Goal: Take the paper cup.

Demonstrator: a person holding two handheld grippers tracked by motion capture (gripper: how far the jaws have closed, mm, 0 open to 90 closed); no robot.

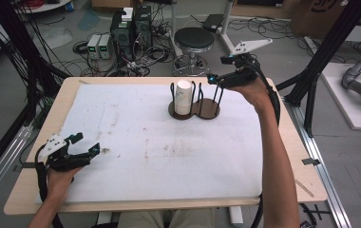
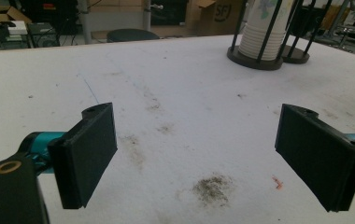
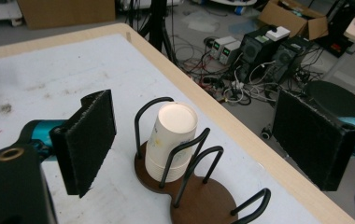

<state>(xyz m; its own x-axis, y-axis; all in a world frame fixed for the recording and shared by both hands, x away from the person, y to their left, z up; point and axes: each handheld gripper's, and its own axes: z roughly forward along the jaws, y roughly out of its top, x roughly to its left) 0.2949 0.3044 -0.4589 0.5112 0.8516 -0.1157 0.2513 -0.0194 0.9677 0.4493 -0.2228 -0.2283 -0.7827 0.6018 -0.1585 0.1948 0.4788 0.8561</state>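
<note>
A stack of white paper cups (image 1: 184, 96) stands upside down in the left ring of a dark wooden double holder (image 1: 209, 109) with black wire posts, at the far middle of the table. My right gripper (image 1: 218, 69) hovers open above the holder's empty right ring. In the right gripper view the open gripper (image 3: 192, 133) looks down on the cup stack (image 3: 171, 140) and the holder base (image 3: 199, 203), with nothing between the pads. My left gripper (image 1: 87, 143) rests open near the table's front left corner. In the left gripper view the open gripper (image 2: 196, 140) points across the mat toward the cups (image 2: 259, 32).
A stained white mat (image 1: 136, 142) covers the wooden table (image 1: 22, 190). Beyond the far edge stand a black stool (image 1: 195, 40), computer boxes (image 1: 131, 28) and loose cables on the floor. Black frame posts (image 1: 321, 61) rise at the right.
</note>
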